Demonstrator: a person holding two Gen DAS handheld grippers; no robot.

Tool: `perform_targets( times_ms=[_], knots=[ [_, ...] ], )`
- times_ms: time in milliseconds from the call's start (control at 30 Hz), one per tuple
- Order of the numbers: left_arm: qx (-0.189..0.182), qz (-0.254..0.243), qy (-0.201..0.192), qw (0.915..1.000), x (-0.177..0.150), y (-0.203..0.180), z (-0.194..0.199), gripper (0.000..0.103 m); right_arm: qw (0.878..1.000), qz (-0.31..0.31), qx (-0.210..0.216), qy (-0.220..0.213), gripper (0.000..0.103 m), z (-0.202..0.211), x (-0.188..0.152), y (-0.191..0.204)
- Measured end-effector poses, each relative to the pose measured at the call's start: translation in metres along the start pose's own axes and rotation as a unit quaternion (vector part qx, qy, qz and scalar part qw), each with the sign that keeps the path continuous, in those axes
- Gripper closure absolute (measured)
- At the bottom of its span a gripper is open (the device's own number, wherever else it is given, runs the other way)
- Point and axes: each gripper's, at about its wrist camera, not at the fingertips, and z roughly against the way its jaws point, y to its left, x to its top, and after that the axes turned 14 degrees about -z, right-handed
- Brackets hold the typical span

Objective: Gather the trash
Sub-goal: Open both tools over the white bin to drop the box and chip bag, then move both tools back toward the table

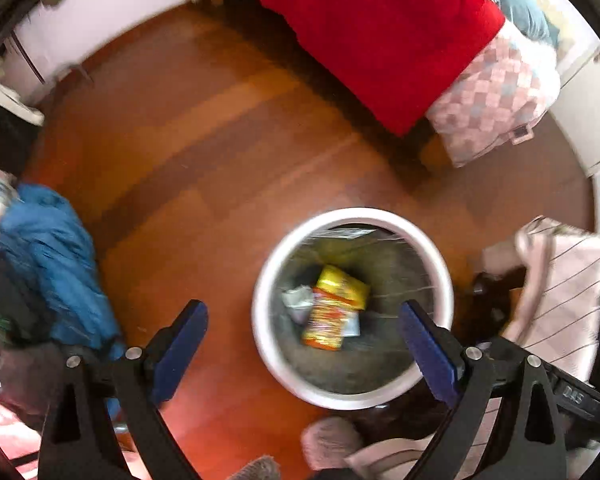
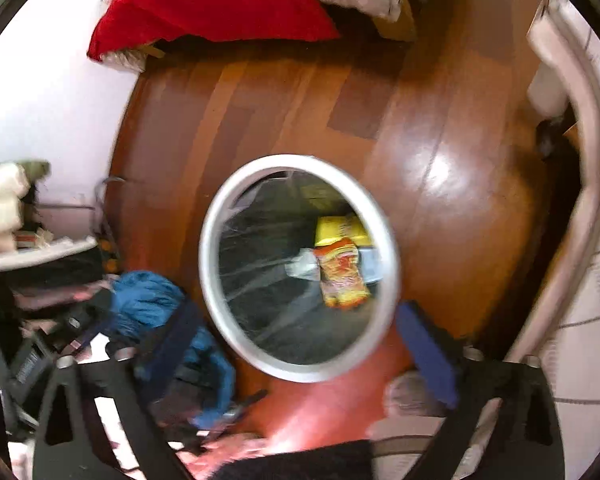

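- Since both views are smeared by motion, the chief risk I judge is a misread: a small scrap on the wooden floor (image 1: 228,128) could be overlooked, because the blur hides fine detail.
- One white-rimmed bin (image 1: 354,216) stands on the floor, at about 5 o'clock in the left view and near centre in the right view (image 2: 300,162).
- Trash inside, counted: one yellow packet (image 1: 344,284), one orange-and-yellow wrapper (image 1: 326,326) lying over it, one pale crumpled scrap (image 1: 298,300) at their 9 o'clock (any more I cannot tell).
- Two grippers: the left gripper (image 1: 304,344) has its fingers spread wide and empty; so has the right gripper (image 2: 296,344).
- Another risk: a low swing could knock the rim and tip the bin.
- One blue jacket (image 1: 44,256) lies at 9 o'clock and might be mistaken for trash.
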Motion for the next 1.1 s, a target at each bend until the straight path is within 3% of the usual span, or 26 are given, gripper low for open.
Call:
perform_targets(
  times_ms=[133, 300, 767, 1100],
  knots=[
    [0.029, -0.022, -0.007, 0.9993, -0.016, -0.008, 0.014, 0.006, 0.994, 0.067, -0.08, -0.041, 0.0, 0.018, -0.025, 0.006],
    [0.053, -0.049, -0.014, 0.9973, -0.034, -0.019, 0.034, 0.006, 0.983, 0.119, -0.123, -0.071, 0.0, 0.036, -0.052, 0.015],
    [0.053, -0.067, -0.052, 0.995, -0.069, -0.036, 0.111, 0.006, 0.979, 0.133, -0.102, -0.113, 0.0, 0.113, -0.113, 0.024],
    [0.043, -0.076, -0.105, 0.9906, -0.091, -0.05, 0.187, 0.006, 0.974, 0.142, -0.046, -0.17, 0.0, 0.214, -0.157, 0.029]
  ],
)
